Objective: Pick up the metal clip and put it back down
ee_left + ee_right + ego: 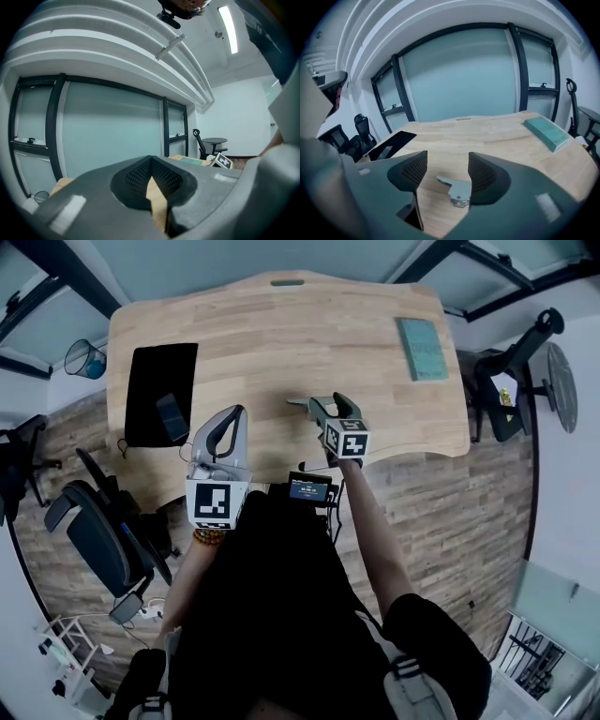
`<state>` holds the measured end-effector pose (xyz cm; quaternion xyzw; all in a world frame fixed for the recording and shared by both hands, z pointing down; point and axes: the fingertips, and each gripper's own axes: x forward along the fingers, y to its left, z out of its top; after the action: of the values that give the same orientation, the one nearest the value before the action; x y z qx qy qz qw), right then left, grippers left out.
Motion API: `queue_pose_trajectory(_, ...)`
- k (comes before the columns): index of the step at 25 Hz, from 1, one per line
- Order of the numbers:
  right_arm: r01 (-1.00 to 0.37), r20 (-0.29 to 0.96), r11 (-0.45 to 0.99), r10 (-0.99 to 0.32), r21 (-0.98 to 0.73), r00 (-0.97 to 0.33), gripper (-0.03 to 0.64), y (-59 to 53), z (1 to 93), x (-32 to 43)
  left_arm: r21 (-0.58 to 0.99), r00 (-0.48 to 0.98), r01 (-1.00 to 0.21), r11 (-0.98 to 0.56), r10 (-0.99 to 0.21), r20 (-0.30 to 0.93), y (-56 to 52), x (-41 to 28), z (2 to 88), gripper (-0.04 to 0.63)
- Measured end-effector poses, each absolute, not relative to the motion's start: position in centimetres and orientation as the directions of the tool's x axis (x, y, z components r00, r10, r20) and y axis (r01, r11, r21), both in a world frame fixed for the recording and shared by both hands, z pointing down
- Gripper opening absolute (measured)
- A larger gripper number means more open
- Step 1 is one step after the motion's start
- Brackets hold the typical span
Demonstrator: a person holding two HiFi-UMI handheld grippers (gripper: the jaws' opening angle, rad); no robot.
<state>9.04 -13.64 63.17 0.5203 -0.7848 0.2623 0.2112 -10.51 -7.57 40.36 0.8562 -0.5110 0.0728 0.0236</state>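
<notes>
Head view: wood tabletop point(281, 334) fills the upper middle. A mesh bin point(84, 359) sits on the floor at the upper left, contents can't be made out. A black mat point(161, 390) lies on the left of the tabletop with a dark flat device point(172, 418) on it. A teal book point(422, 348) lies at the upper right. The left gripper point(236, 414) hangs over the near edge, left of centre. The right gripper point(330, 404) is at centre, jaws spread. The metal clip point(298, 403) lies on the tabletop just left of its tips.

Left gripper view: the left gripper point(150, 159) is closed, tips meeting, nothing between them. Only a sliver of tabletop point(157, 201) shows through the wedge below the tips. The book point(194, 161) is at right of centre, and the frame points mostly at windows and wall.

Right gripper view: the right gripper point(447, 161) has its jaws wide apart and the pads are not pressing on anything. The metal clip point(458, 191) lies flat on the tabletop point(487, 136) and shows in the gap, close to the right-hand jaw. Can't tell if it touches that jaw. The book point(546, 132) is at right, the mat point(389, 143) at left.
</notes>
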Motion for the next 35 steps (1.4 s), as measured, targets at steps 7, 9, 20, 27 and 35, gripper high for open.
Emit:
queue_pose_trajectory(7, -0.928, 0.474, 0.314, -0.797, -0.202, -0.373, 0.276, -13.9, 55.7, 9.0, -0.055, 0.489, -0.866, -0.497, -0.865, 0.109, -7.8, -9.7, 38.5, 0.002)
queue_pose_trajectory(9, -0.929, 0.435, 0.321, -0.821, -0.183, -0.37, 0.265, -13.7, 53.7, 8.8, -0.062, 0.489, -0.866, -0.496, -0.867, 0.097, -7.9, -9.8, 38.0, 0.001)
queue_pose_trajectory(20, -0.905, 0.167, 0.393, -0.893, -0.165, -0.418, 0.133, -10.6, 42.6, 6.6, -0.073, 0.505, -0.86, -0.506, -0.863, 0.033, -7.5, -9.8, 35.1, 0.002)
queue_pose_trajectory(27, -0.902, 0.032, 0.43, -0.902, -0.042, -0.431, 0.038, -8.0, 38.0, 5.7, -0.06, 0.512, -0.857, -0.511, -0.859, 0.01, -6.8, -9.7, 34.6, 0.002)
queue_pose_trajectory(35, -0.904, -0.002, 0.416, -0.908, 0.096, -0.418, 0.02, -6.0, 35.7, 4.3, -0.054, 0.506, -0.861, -0.505, -0.862, -0.006, -6.2, -10.1, 34.3, 0.002)
